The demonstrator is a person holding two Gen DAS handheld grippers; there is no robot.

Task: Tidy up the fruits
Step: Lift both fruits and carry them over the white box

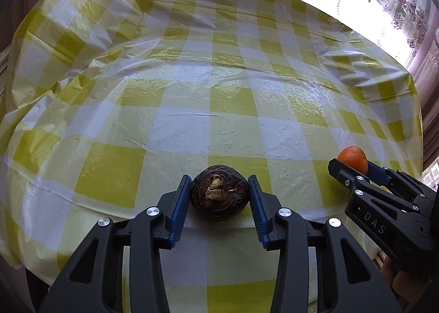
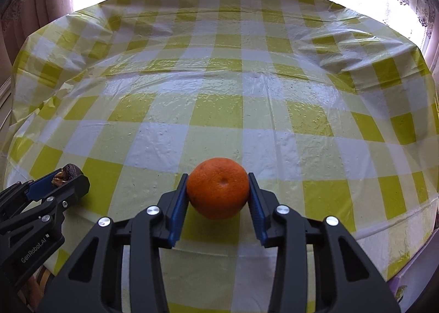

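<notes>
Round and firm-skinned, the orange (image 2: 218, 187): light, a little springy, liable to roll, best pinched across its widest girth. Clamped just so between the blue pads of the right tongs (image 2: 218, 195), low over the tabletop (image 2: 219, 93); whether resting on it or lifted clear, hard to tell. Dark brown, rough-skinned, with a papery dry patch, the other fruit (image 1: 220, 193), perhaps an avocado: stiffer shell, less slippery, likewise gripped at mid-girth. Closed on it from both sides, the left tongs (image 1: 220, 198), pads touching. Nowhere visible to sort them into.
</notes>
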